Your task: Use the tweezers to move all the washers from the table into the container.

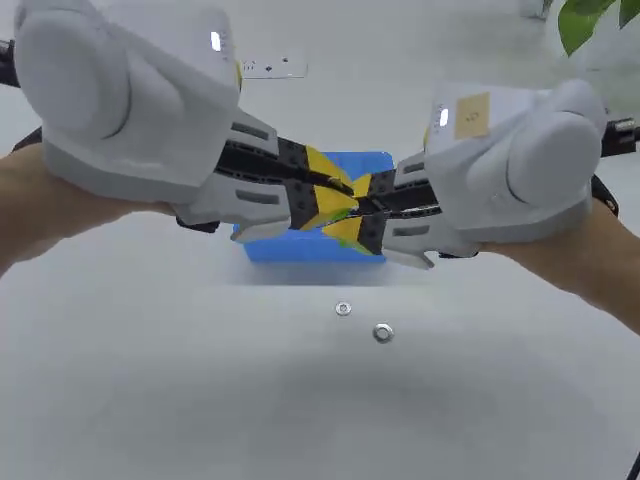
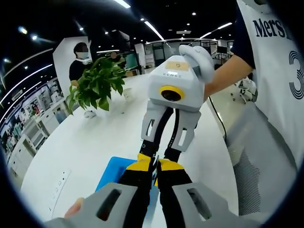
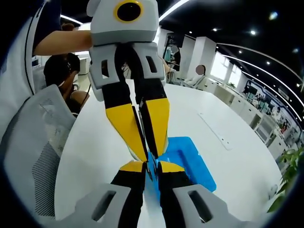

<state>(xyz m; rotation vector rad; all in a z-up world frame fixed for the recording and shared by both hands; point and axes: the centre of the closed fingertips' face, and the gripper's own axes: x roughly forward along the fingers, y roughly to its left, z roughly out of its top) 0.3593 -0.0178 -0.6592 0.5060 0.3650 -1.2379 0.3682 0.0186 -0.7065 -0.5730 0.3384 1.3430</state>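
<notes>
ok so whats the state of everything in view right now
left gripper, jaws shut, over the container
right gripper, jaws shut, tips meeting the left gripper's
container, blue, open top, sitting on the table
far washer, flat on the table, outside the container
near washer, flat on the table, outside the container

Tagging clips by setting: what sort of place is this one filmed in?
Probably an open-plan office or lab: a long white table, strips of ceiling lights, a mesh chair, and more desks behind.
</notes>
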